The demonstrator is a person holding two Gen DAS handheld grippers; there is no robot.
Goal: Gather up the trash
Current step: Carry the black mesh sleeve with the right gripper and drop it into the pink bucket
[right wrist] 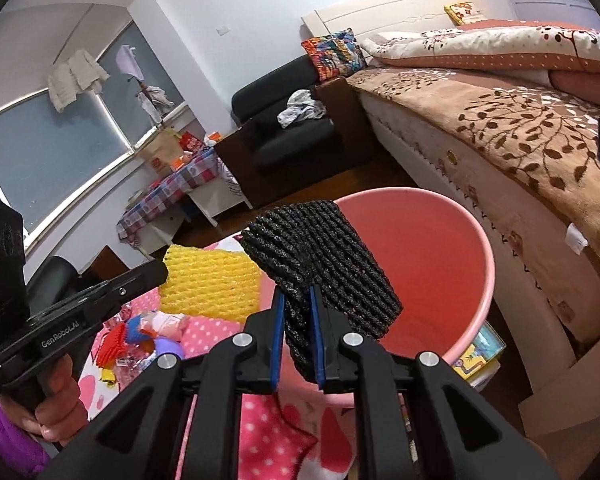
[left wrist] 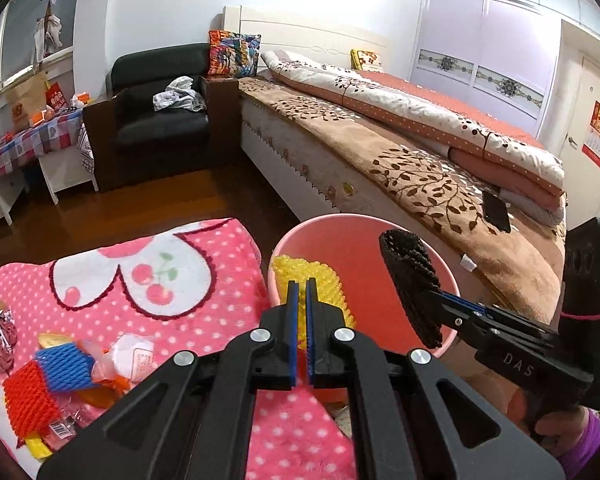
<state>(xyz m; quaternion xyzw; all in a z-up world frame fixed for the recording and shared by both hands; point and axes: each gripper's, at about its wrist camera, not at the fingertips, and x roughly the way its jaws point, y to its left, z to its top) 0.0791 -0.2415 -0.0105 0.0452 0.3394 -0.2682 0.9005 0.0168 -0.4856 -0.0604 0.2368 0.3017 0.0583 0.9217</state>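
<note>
My left gripper (left wrist: 302, 284) is shut on a yellow foam net (left wrist: 320, 280) and holds it over the near rim of the pink bin (left wrist: 364, 220). In the right wrist view the yellow net (right wrist: 212, 280) hangs at the bin's left edge. My right gripper (right wrist: 298, 292) is shut on a black foam net (right wrist: 324, 256) and holds it above the pink bin (right wrist: 460, 220). The black net (left wrist: 412, 280) also shows in the left wrist view, over the bin's right side. More trash lies on the pink blanket (left wrist: 180, 280): a red and blue foam net (left wrist: 48, 380) and plastic wrappers (left wrist: 128, 360).
A bed (left wrist: 420, 152) with a brown cover stands right of the bin, a black phone (left wrist: 496, 212) on it. A black armchair (left wrist: 160, 112) and a checkered table (left wrist: 28, 144) stand at the back. Books (right wrist: 476, 356) lie on the floor by the bin.
</note>
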